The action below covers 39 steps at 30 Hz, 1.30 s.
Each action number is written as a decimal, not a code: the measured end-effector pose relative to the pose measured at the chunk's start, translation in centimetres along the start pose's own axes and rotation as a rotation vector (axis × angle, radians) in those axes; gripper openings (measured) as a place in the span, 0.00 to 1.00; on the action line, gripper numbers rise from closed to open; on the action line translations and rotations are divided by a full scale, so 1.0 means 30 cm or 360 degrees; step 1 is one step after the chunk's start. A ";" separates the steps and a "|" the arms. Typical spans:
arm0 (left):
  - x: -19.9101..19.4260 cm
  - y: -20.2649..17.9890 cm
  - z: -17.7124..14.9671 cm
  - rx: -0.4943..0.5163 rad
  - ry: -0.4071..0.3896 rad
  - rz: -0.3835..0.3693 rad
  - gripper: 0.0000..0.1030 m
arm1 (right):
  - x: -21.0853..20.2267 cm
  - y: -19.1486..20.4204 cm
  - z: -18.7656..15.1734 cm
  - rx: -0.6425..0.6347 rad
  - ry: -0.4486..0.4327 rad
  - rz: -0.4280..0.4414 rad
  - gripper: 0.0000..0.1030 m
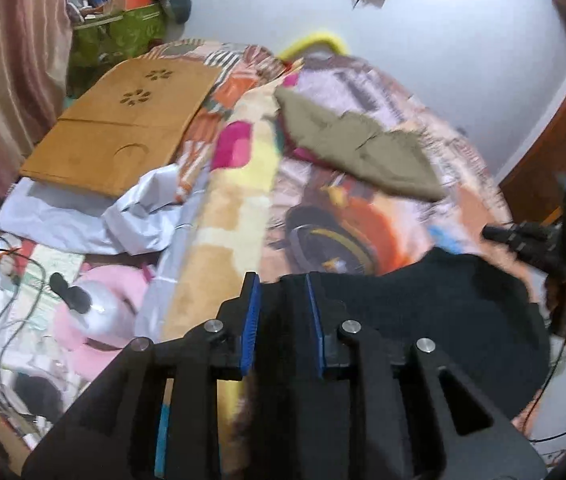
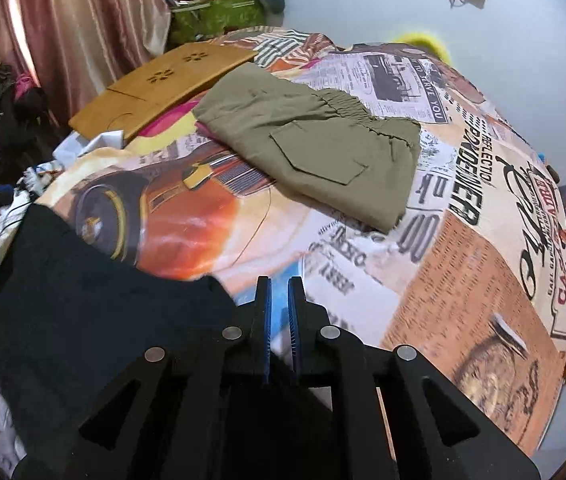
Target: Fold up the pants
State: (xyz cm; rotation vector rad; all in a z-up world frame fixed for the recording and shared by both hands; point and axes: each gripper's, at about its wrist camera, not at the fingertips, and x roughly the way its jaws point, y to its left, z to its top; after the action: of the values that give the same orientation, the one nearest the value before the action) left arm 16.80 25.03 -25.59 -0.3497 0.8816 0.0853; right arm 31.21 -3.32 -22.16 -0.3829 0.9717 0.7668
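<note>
Dark navy pants (image 1: 435,320) hang lifted above the printed bedspread (image 1: 323,208). My left gripper (image 1: 283,284) is shut on their edge, with dark cloth between the blue pads. In the right wrist view the pants (image 2: 83,300) spread to the left of my right gripper (image 2: 279,286), whose jaws stand nearly together; cloth seems pinched low between them, but the tips show only bedspread (image 2: 463,280) behind. My right gripper also shows in the left wrist view (image 1: 495,234).
Folded olive pants (image 2: 315,140) lie on the far part of the bed. A wooden lap tray (image 2: 163,84) lies at the far left, beside a pink curtain (image 2: 63,28). Clutter, cables and a pink plush toy (image 1: 99,316) sit left of the bed.
</note>
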 end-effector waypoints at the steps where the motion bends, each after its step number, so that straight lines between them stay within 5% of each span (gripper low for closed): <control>1: 0.000 -0.023 -0.004 0.0019 0.0002 -0.0034 0.21 | -0.011 0.009 -0.016 -0.0006 0.0000 0.0022 0.09; 7: 0.145 -0.150 -0.066 0.0137 0.0155 -0.0106 0.21 | 0.064 0.089 -0.092 -0.0074 0.0117 0.0112 0.14; 12: 0.223 -0.125 -0.094 0.0124 0.0210 0.0007 0.18 | 0.089 0.032 -0.108 0.0023 0.0114 0.0052 0.14; 16: 0.157 -0.105 -0.071 0.0114 0.0133 0.0135 0.19 | -0.046 -0.061 -0.120 0.0169 -0.0011 -0.0052 0.15; 21: 0.070 -0.099 -0.038 0.0107 0.0105 0.0186 0.19 | -0.309 -0.163 -0.239 0.0311 -0.0239 -0.0244 0.44; 24: 0.022 -0.189 -0.041 0.0196 0.0071 0.0169 0.20 | -0.468 -0.213 -0.359 0.0393 -0.0316 -0.0360 0.51; 28: 0.005 -0.366 -0.062 0.0308 0.0038 0.0062 0.38 | -0.652 -0.271 -0.548 0.0527 -0.0337 -0.0481 0.52; 32: 0.023 -0.587 -0.095 0.0427 0.0036 -0.0055 0.49 | -0.771 -0.297 -0.709 0.0608 -0.0364 -0.0616 0.56; 39: 0.111 -0.939 -0.190 0.0620 0.0135 -0.0222 0.55 | -0.851 -0.342 -0.952 0.0800 -0.0358 -0.0708 0.61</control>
State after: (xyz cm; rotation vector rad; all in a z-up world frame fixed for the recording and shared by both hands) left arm 20.76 -3.58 -24.02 -0.0498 0.9328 -0.2298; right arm 13.17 -38.09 -15.93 -0.0619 0.7927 0.1430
